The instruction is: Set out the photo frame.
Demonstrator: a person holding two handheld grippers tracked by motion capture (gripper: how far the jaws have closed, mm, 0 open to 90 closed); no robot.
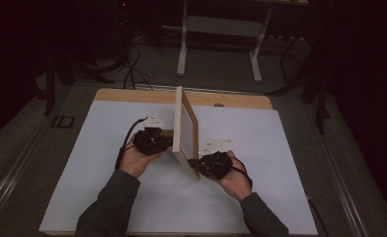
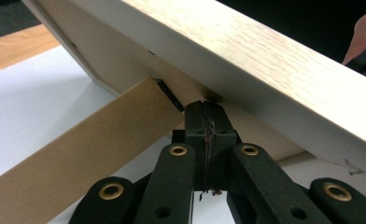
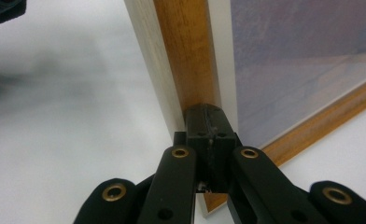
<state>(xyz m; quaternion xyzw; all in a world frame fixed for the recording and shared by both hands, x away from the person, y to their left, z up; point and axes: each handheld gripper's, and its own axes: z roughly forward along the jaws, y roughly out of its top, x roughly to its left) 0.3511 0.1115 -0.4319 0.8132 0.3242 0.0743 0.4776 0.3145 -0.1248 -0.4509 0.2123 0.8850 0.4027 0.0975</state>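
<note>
At the centre of the high view, the picture frame point(image 1: 185, 129) stands on edge on the table point(image 1: 83, 163). The left gripper point(image 1: 168, 143) and right gripper point(image 1: 193, 162), both with jaws together and holding nothing, merely press its sides; a slip could topple it.

black hand-held gripper point(image 1: 168, 142) (brass rivets on its links), trailing black cable point(image 1: 124, 144), dark grey sleeves point(image 1: 107, 207)

Pale matt wood picture frame point(image 1: 185, 129), perhaps glossy glazing, brown fibreboard stand point(image 2: 78, 158), smooth white table point(image 1: 107, 192).
</note>
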